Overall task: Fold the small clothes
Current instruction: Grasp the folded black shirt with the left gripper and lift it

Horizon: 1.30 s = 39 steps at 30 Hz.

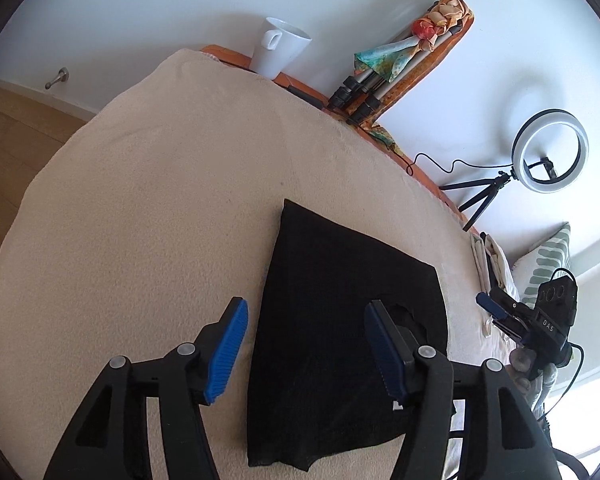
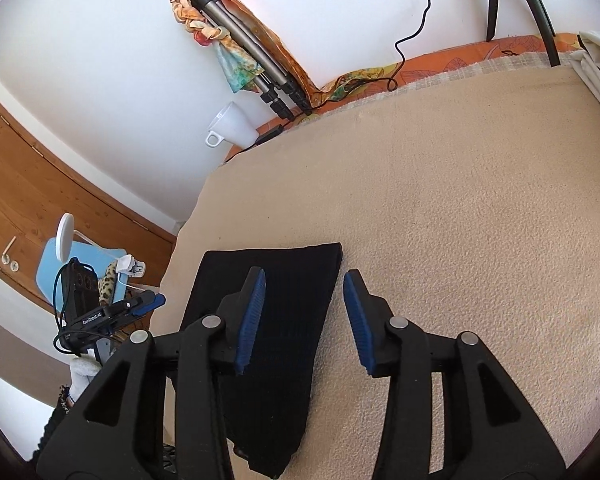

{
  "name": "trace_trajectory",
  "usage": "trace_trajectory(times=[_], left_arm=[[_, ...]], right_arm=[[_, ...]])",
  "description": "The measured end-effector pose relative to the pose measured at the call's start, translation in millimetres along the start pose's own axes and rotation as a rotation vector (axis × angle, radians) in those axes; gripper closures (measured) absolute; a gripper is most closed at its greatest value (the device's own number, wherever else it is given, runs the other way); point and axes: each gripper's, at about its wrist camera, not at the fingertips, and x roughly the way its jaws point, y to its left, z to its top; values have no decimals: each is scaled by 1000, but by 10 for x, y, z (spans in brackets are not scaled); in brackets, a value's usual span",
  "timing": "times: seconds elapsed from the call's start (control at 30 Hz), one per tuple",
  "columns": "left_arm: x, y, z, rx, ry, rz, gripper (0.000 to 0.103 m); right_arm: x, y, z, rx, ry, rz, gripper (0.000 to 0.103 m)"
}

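Left fingers: the left gripper [image 1: 306,346] has its blue-padded fingers [image 1: 227,350] spread apart with nothing between the pads; they hang above the near part of the black garment [image 1: 340,320].
Right fingers: the right gripper [image 2: 304,320] also has its fingers [image 2: 252,320] parted and empty, one over the garment [image 2: 268,320], the other over bare blanket.
Beige blanket: the fleecy blanket [image 1: 160,208] covers the whole work surface, which may be a bed; the garment lies flat on it.
Black garment: a folded ribbed piece, smooth, touching neither gripper.
Left view only: the lit ring light [image 1: 550,151] on its small tripod, a striped green-and-white cushion [image 1: 548,260], folded pale cloths [image 1: 490,260] at the blanket's edge, a wall doorstop [image 1: 58,79], and the right gripper [image 1: 494,310] seen from the side.
Right view only: a wooden door [image 2: 40,192], a light blue chair [image 2: 84,268] with a white charger [image 2: 130,266], and the left gripper [image 2: 150,304] in a gloved hand [image 2: 85,372].
Both views: a folded tripod [image 1: 370,92] wrapped in a patterned scarf [image 1: 440,20] leaning on the white wall, and beside it a white mug [image 1: 278,50].
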Motion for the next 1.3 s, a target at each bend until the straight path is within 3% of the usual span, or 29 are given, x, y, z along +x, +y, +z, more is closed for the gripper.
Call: trace_trajectory(times=[0.1,0.4,0.57,0.87,1.13,1.3], left_arm=[[-139,96,-223,-58,8,-14,36],[-209,366,-835,-255,18,-24,36],[-152,482,-945,-390,12,-107,36],[-17,445,-966,-464,15,-174,38],[99,292,-886,-408,4,-167,39],[191,278,-813,-415,6,-169,53]], right_arm=[[-11,-66,-66,15,8,10,53],[224,-256,-184,79,83,60,53],[343,-264,-174,101,99,79,53],[454,-280,-122,113,116,76,53],[632,-342,-121,162,117,122,53],[761,-264,-66,153,105,135,53]])
